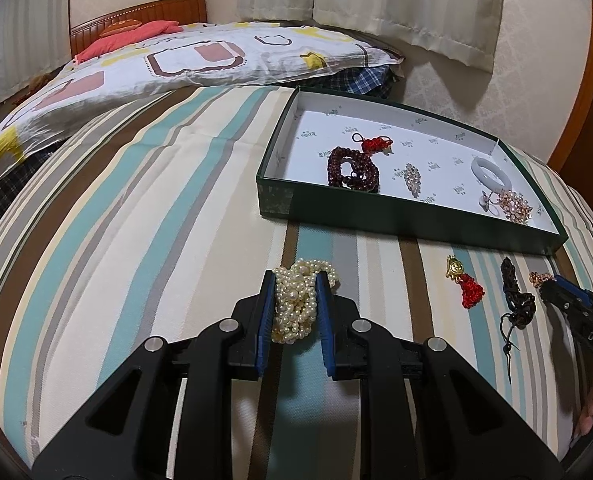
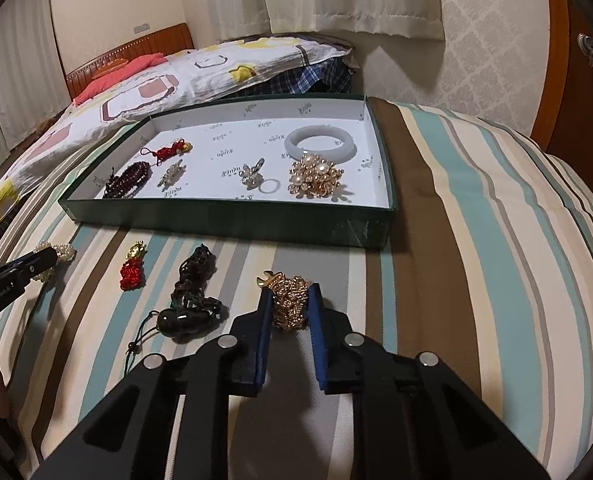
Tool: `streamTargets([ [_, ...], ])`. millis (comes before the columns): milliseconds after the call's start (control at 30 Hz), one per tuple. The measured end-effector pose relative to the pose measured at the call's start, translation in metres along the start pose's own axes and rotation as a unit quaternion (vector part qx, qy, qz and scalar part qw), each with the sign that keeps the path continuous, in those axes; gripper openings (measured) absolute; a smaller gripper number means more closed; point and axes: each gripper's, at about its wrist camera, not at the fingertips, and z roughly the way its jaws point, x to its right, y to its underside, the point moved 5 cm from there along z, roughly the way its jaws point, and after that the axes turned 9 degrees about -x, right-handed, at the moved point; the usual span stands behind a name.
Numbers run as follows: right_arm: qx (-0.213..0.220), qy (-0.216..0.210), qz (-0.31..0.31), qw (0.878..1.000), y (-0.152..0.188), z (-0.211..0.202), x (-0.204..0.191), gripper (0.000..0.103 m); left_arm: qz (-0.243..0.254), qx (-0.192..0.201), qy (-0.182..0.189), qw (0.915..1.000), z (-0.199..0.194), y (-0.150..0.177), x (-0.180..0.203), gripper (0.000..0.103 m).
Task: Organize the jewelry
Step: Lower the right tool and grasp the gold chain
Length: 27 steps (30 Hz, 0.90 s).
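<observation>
Outside one box (image 2: 232, 216), four jewelry pieces (image 2: 133, 268).

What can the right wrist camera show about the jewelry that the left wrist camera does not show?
Only the right wrist view shows the gold chain plainly, between the right gripper fingers, and the whole of the pearl brooch in the green tray.

Only the left wrist view shows the pearl strand clearly, between the left gripper fingers.

Both show the tray, white bangle, dark red beads, the red tassel charm and black cord on the striped cloth.
</observation>
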Motion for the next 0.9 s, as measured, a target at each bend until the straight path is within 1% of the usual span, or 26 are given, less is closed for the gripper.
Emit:
streamTargets([
  [267,0.014,-0.001,0.003,1.000,-0.001,-0.006,-0.001,0.017,0.000,0.006,0.000,1.0000,-0.004,-0.001,-0.001,0.020],
  [467,0.034,-0.004,0.004,0.999,-0.005,-0.019,-0.001,0.016,0.001,0.013,0.001,0.9999,-0.010,-0.004,0.001,0.020],
  [567,0.044,-0.005,0.003,0.999,-0.009,-0.027,-0.003,0.012,0.001,0.018,0.003,0.9998,-0.015,-0.006,0.003,0.020],
  [600,0.048,-0.005,0.002,0.999,-0.010,-0.030,-0.004,0.008,0.002,0.021,0.004,0.9998,-0.017,-0.006,0.003,0.020],
  [633,0.049,-0.004,0.001,0.999,-0.010,-0.032,-0.005,0.008,0.003,0.024,0.005,0.9997,-0.020,-0.007,0.004,0.020],
  [800,0.038,-0.004,0.002,0.999,-0.007,-0.025,-0.003,0.008,0.005,0.027,0.007,0.9996,-0.023,-0.007,0.006,0.020],
  [900,0.030,-0.014,0.015,0.999,-0.003,-0.020,0.000,0.008,0.005,0.026,0.006,0.9996,-0.024,-0.008,0.007,0.020],
])
